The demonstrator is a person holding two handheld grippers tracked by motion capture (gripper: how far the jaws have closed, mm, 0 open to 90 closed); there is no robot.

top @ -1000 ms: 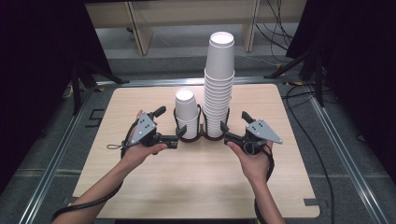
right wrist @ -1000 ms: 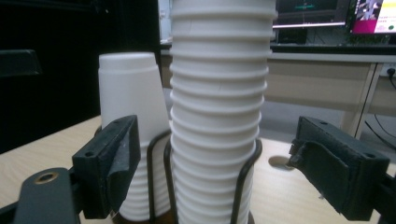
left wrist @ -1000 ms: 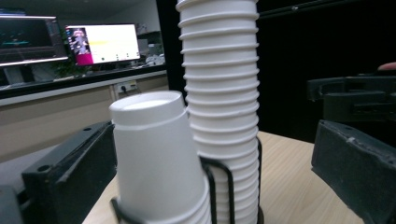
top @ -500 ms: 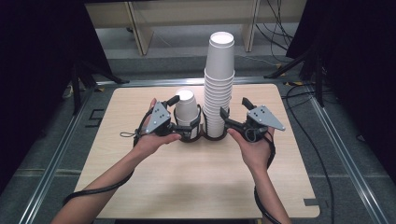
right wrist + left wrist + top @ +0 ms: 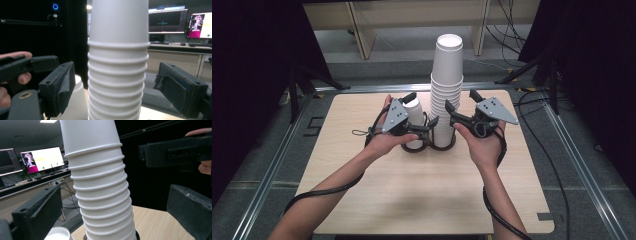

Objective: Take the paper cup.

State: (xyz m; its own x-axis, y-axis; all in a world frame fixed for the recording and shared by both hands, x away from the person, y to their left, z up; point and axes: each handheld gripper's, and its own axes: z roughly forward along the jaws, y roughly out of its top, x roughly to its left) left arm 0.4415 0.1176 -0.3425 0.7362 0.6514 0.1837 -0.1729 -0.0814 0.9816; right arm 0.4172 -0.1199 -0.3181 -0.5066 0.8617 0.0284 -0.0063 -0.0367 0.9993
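Rising from a dark ring-shaped holder (image 5: 432, 148) near the middle of the table (image 5: 422, 200), the stack of white paper cups (image 5: 446, 100) stands upright, mouths down, its lower part a run of closely nested rolled rims and its top cup showing a long smooth wall and a flat, slightly recessed base. In both gripper views the rims read as even horizontal ribs, the whole stack narrowing slightly upward. Just beside it, on the person's left, a single white cup (image 5: 414, 120) sits upside down in the same holder, much shorter than the stack.

The left gripper (image 5: 432, 126) comes at the stack from its left side, low on the ribbed part; in the left gripper view its jaws stand spread, one on each side of the stack, with clear gaps to the paper. The right gripper (image 5: 453, 113) faces it from the other side, a little higher; its jaws are likewise apart, bracketing the stack without pressing on it. Each gripper is carried in a hand with a cable trailing back along the forearm.
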